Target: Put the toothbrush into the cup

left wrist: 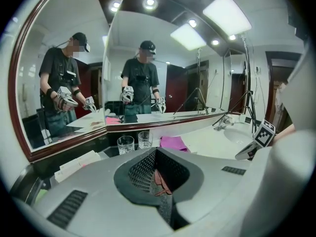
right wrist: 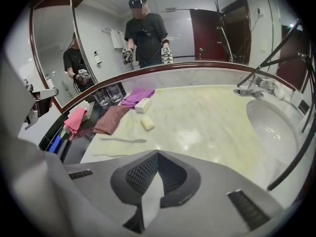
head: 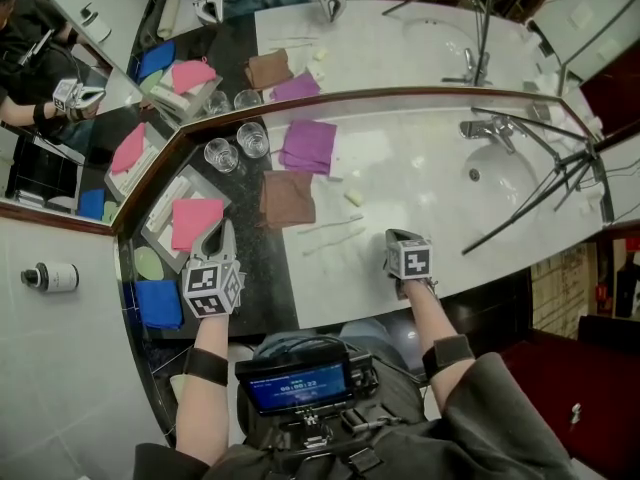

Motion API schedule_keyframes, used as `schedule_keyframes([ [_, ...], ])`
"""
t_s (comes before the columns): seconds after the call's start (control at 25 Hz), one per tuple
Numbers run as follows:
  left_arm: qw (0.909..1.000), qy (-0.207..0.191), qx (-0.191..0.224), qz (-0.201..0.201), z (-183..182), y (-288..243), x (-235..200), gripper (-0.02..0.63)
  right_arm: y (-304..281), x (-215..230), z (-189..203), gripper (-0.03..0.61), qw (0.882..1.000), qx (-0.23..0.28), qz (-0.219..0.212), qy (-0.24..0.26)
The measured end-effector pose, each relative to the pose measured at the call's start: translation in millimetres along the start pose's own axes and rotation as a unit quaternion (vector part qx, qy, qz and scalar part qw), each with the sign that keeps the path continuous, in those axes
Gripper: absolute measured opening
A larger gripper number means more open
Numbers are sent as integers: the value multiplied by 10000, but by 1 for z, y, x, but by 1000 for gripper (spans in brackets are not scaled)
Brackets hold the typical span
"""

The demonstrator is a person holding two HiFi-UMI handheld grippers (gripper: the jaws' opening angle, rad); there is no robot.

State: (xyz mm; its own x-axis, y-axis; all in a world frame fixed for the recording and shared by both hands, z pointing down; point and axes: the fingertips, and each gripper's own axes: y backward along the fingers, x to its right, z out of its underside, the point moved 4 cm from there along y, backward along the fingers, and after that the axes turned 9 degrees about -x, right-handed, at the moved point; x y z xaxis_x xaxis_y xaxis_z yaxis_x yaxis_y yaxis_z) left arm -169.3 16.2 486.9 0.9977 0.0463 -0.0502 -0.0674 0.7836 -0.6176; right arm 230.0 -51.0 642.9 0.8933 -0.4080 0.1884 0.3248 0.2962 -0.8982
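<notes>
Judging by the tabletop (head: 420, 198), nothing is done yet. The left hand-held gripper (head: 218, 232) and right hand-held gripper (head: 394, 236) are both closed and empty. Two cups (head: 221, 154) stand at ten o'clock from the toothbrush (head: 330, 226), which lies flat at nine o'clock from the right hand-held gripper.

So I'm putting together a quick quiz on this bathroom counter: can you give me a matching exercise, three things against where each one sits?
Things:
1. toothbrush
2. glasses
3. pink cloth

Places:
A. on the white tray at the left
B. lying flat on the pale marble
C. upright on the dark counter by the mirror

Pairs: 1-B, 2-C, 3-A
</notes>
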Motion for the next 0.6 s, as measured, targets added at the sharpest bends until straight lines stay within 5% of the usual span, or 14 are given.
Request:
schedule_keyframes([
  [0.24,10000,84,43,16,1,4,-2,3,1,14,10,14,9987,-84,-10,-506],
  [0.6,9996,173,99,174,2,9,-1,3,0,12,16,14,9985,-65,-71,-543],
])
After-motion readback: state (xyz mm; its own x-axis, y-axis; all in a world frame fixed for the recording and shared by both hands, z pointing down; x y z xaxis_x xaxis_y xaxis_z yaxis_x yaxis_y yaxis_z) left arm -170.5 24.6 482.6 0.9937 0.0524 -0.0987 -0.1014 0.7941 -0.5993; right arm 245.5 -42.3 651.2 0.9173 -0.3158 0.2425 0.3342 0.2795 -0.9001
